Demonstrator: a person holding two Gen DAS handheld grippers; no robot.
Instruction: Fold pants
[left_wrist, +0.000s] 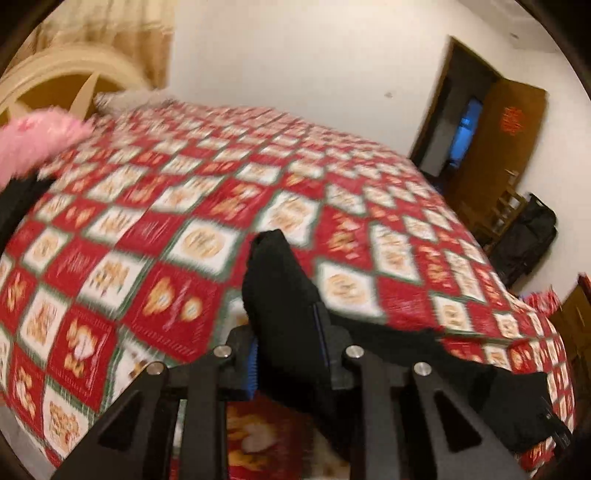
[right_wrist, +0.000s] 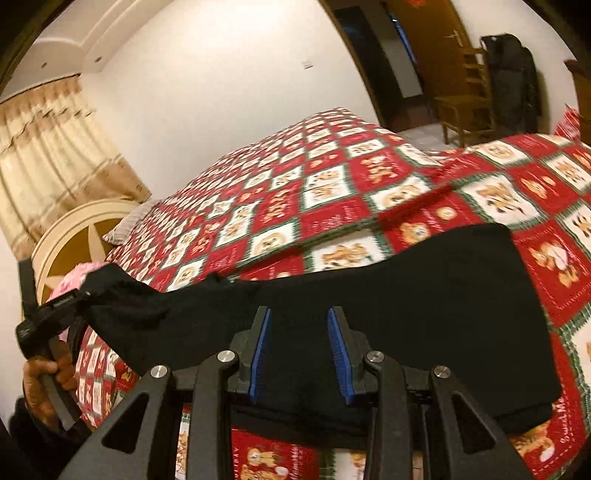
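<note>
Left gripper (left_wrist: 288, 354): clamped on a raised end of the black pants (right_wrist: 369, 306).
Right gripper (right_wrist: 300, 354): held wide apart over the cloth.
Pants: spread across the near quilt (left_wrist: 155, 221).

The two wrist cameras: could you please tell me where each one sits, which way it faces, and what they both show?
Left wrist: on the left gripper, looking across the bed toward the door; its jaws are shut on the pants.
Right wrist: on the right gripper, looking across the bed toward the curtain; jaws open over the pants, with the person's left hand at left.
Shared: pants, bed, door, chair.
</note>
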